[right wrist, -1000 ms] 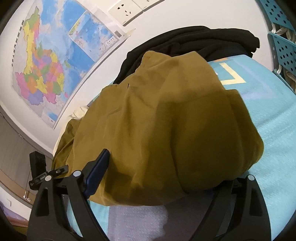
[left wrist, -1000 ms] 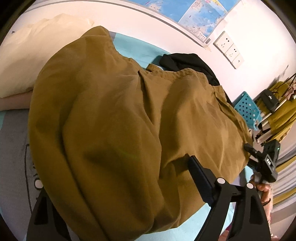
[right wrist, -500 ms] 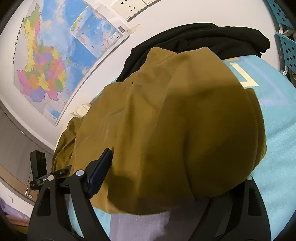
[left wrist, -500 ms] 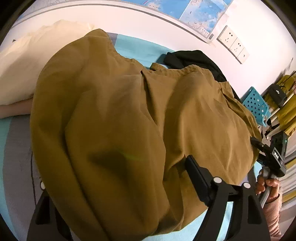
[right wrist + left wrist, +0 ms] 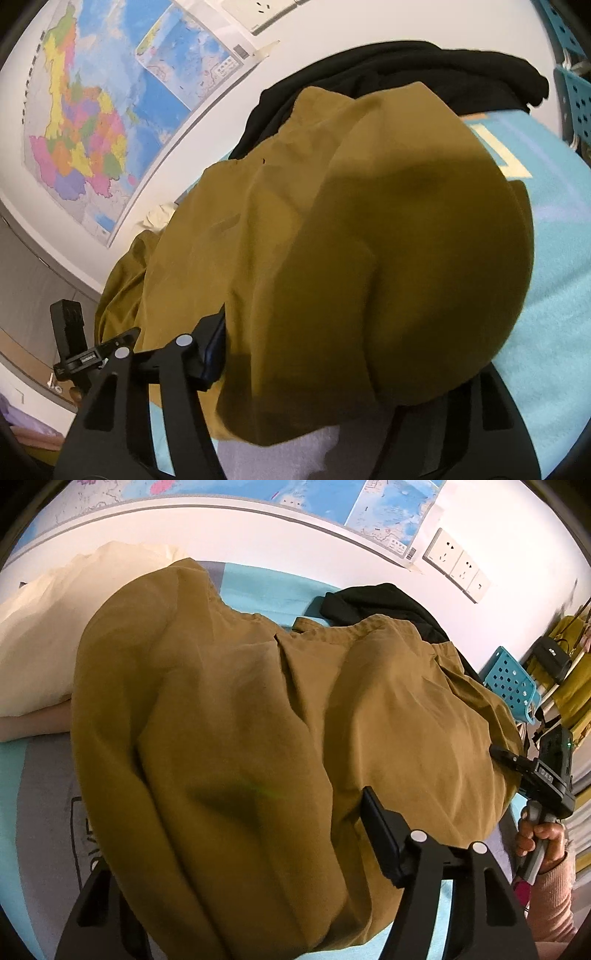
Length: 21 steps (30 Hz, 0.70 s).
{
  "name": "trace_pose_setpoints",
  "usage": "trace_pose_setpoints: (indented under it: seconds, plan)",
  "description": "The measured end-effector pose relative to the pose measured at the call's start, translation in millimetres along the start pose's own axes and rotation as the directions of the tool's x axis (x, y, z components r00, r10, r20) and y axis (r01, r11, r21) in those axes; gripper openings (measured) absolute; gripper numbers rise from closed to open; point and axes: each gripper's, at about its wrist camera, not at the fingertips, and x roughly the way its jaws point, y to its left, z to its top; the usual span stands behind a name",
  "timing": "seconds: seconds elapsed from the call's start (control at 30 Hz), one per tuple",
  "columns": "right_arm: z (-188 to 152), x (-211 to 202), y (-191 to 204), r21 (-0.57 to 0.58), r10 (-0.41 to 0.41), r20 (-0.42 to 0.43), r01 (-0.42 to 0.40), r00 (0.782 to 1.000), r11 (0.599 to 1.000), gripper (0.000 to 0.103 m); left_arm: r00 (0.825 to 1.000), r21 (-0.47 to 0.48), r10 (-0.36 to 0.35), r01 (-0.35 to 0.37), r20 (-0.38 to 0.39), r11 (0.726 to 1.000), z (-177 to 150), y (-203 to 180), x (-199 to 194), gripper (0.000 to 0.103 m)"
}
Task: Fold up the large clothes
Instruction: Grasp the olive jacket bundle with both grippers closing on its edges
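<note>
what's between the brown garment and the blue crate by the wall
In the left wrist view, the black garment lies bunched behind the brown garment, toward the wall; right of it, bare floor leads to the blue crate.

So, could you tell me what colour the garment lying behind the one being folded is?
Black; the garment shows best in the right wrist view.

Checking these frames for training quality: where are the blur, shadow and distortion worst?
Left wrist view: the mustard garment is soft close up, with a dark shadow patch low on it; the wall sockets bow with fisheye. Right wrist view: shadow darkens the garment's bulge; the wall map curves; the rim is vignetted black.
</note>
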Motion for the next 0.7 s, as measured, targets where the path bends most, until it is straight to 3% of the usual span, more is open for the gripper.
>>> trace_pose_setpoints:
  seconds: [0.13, 0.2, 0.27, 0.37, 0.53, 0.7]
  plan:
    - [1, 2, 6, -0.013, -0.029, 0.005, 0.029, 1.000, 0.999, 0.053, 1.000, 0.001, 0.000, 0.000, 0.000, 1.000, 0, -1, 1, 0.064]
    - [2, -1, 8, -0.014, -0.022, 0.008, 0.022, 1.000, 1.000, 0.044, 1.000, 0.003, 0.007, -0.007, 0.014, 1.000, 1, 0, -3, 0.050]
    - [4, -11, 14, -0.029, 0.001, 0.019, -0.001, 1.000, 1.000, 0.039, 1.000, 0.001, 0.005, -0.005, 0.022, 1.000, 2, 2, -9, 0.041]
    - [5, -23, 18, -0.029, 0.063, 0.044, -0.062, 0.997, 0.998, 0.038, 0.999, 0.008, -0.013, 0.012, 0.042, 1.000, 5, 2, -20, 0.040]
    - [3, -7, 4, 0.027, 0.038, -0.007, -0.038, 0.999, 0.999, 0.050, 1.000, 0.017, -0.010, 0.010, 0.007, 1.000, 10, 4, -11, 0.044]
    - [1, 9, 4, 0.026, 0.053, -0.024, -0.053, 0.998, 0.998, 0.066, 1.000, 0.004, -0.016, 0.016, -0.012, 1.000, 14, 10, -1, 0.059]
